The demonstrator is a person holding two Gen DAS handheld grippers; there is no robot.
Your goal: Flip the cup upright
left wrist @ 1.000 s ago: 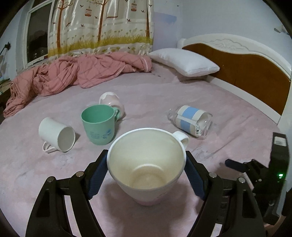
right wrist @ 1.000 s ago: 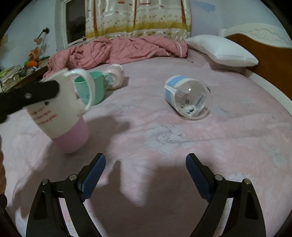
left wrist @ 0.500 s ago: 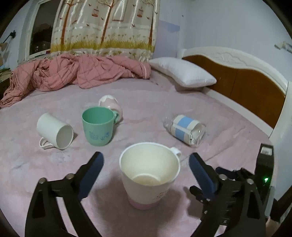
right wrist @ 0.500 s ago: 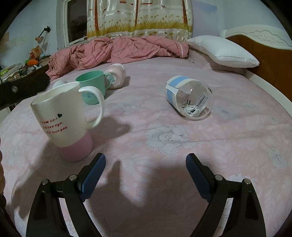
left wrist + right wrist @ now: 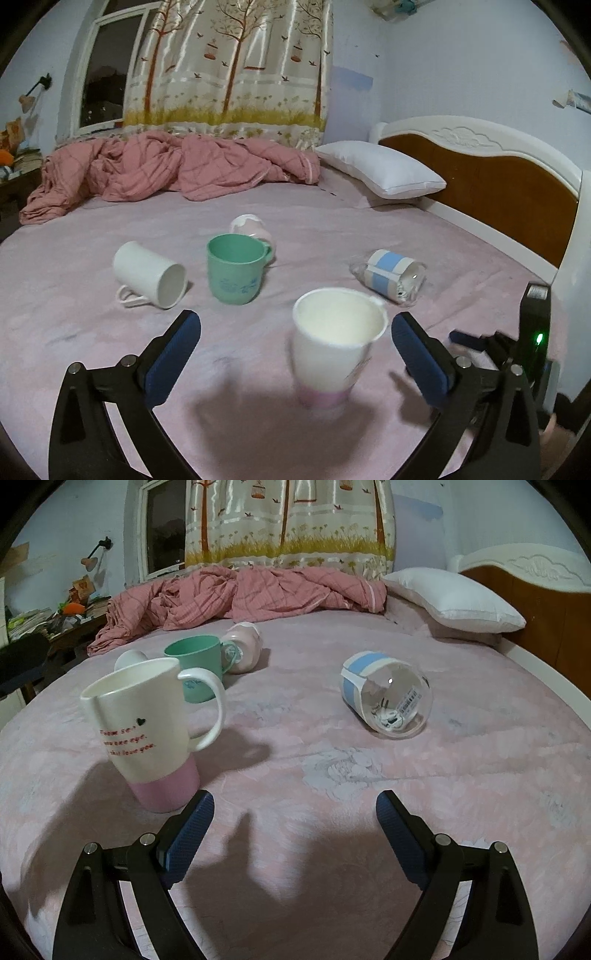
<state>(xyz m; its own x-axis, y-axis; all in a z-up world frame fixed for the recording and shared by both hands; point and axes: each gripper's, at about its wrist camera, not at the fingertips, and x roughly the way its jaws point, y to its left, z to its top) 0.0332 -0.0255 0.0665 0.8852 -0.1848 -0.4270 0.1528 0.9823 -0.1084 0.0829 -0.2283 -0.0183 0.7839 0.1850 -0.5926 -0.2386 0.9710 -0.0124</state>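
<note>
A white mug with a pink base (image 5: 334,347) (image 5: 151,731) stands upright on the pink bed, free of both grippers. My left gripper (image 5: 295,354) is open and empty, its jaws wide on either side of this mug. A green mug (image 5: 236,273) (image 5: 197,666) stands upright behind it. A white mug (image 5: 149,275) lies on its side at the left. A glass cup with a blue band (image 5: 391,275) (image 5: 388,698) lies on its side at the right. A pink cup (image 5: 253,230) (image 5: 243,646) lies behind the green mug. My right gripper (image 5: 295,830) is open and empty.
A crumpled pink blanket (image 5: 166,166) lies at the back of the bed and a white pillow (image 5: 380,173) by the wooden headboard (image 5: 480,192). The right gripper's body (image 5: 517,354) shows at the left view's right edge. A cluttered desk (image 5: 48,620) stands left of the bed.
My left gripper let go of the white and pink mug, opened wide and drew back. The mug now stands alone on the bed. The right gripper barely moved.
</note>
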